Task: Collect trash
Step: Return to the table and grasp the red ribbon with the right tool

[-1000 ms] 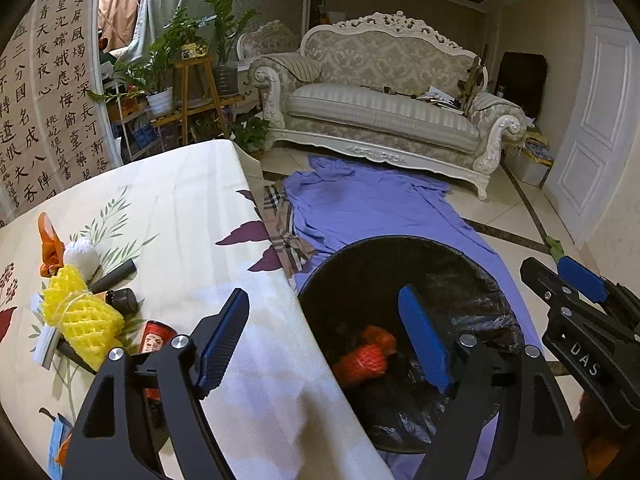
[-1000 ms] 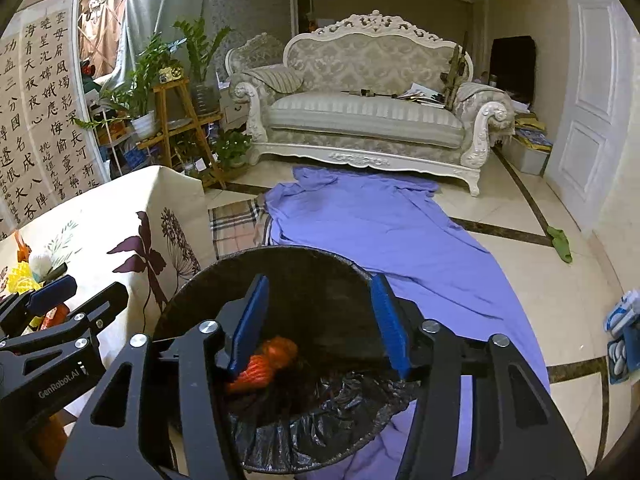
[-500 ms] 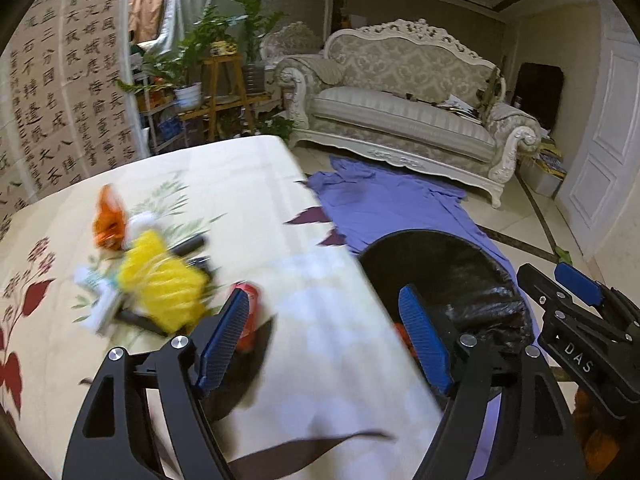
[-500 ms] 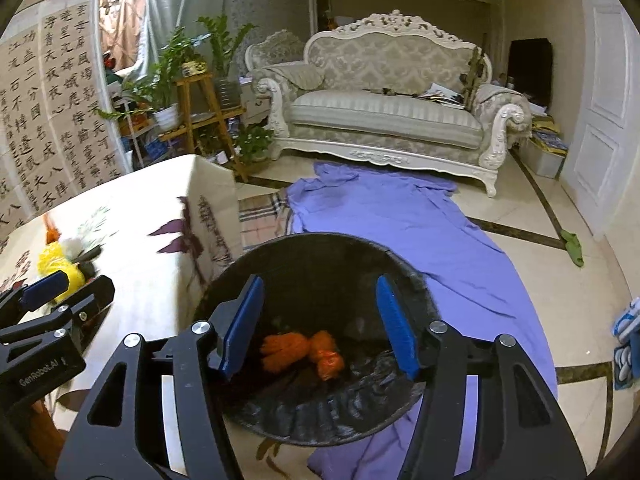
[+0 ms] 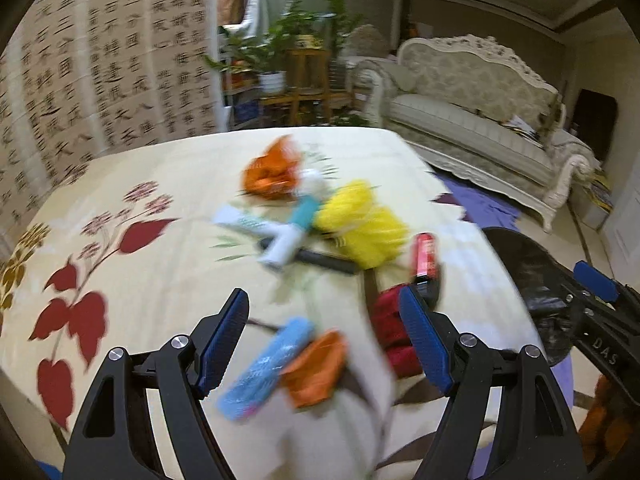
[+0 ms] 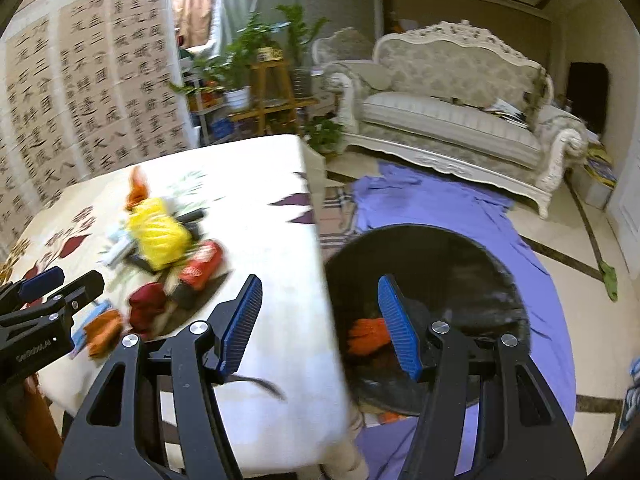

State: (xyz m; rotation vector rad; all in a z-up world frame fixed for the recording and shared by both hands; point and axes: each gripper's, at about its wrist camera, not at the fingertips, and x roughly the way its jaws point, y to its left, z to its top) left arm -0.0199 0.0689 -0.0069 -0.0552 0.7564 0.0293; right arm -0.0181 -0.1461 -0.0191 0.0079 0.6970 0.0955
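Observation:
Trash lies in a blurred heap on the floral tablecloth: a yellow foam net, an orange wrapper, a white tube, a red can, a dark red wad, a blue packet and an orange scrap. My left gripper hangs open over the near items, gripping nothing. My right gripper is open and empty above the table's right edge, beside the black-lined bin. An orange net lies inside the bin.
The bin stands on the floor against the table's right side, on a purple cloth. Farther back are a cream sofa, a wooden plant stand and a calligraphy screen. A green scrap lies on the tiles.
Both grippers have swung left, away from above the bin and over the table. The trash heap now fills the left wrist view. The right jaws stand slightly wider.

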